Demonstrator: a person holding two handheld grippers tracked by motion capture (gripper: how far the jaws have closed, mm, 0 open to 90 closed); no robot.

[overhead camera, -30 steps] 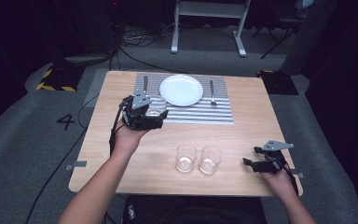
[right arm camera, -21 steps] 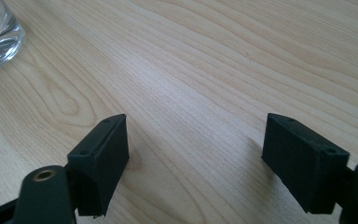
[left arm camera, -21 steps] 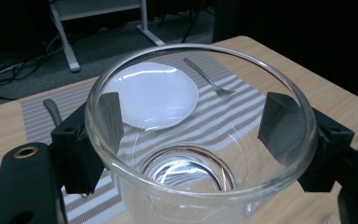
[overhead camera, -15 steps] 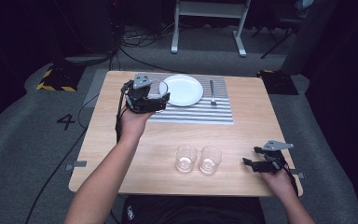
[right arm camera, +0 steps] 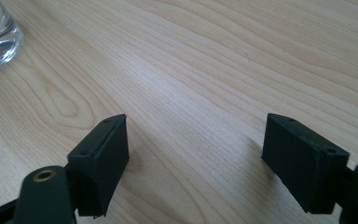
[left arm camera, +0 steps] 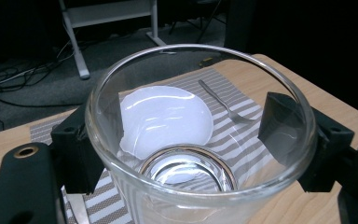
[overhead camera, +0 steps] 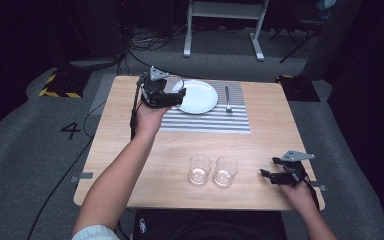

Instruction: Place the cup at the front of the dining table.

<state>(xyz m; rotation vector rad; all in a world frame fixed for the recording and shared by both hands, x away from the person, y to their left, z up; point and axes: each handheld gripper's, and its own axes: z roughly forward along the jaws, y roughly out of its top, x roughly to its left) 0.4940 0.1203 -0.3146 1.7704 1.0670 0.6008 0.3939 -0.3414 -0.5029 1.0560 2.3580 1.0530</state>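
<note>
A: Where's the clear round drinking glass (left arm camera: 200, 154)?

B: Clamped in the left gripper (overhead camera: 166, 97), one black jaw pressing each side of its smooth wall, held upright above the near-left part of the grey-and-white striped woven placemat (overhead camera: 215, 117). Gripping across the widest part should keep slippery glass from twisting.

A: Why there?

B: Probably a place setting: the glossy white round plate (overhead camera: 198, 96) sits mid-mat, the slim metal fork (overhead camera: 227, 98) just right of it.

A: The other hand?

B: The right gripper (overhead camera: 280, 176) rests on the pale wood-grain table (overhead camera: 130, 150), well off the mat, jaws wide apart, holding nothing, near two matching clear tumblers (overhead camera: 212, 170).
</note>
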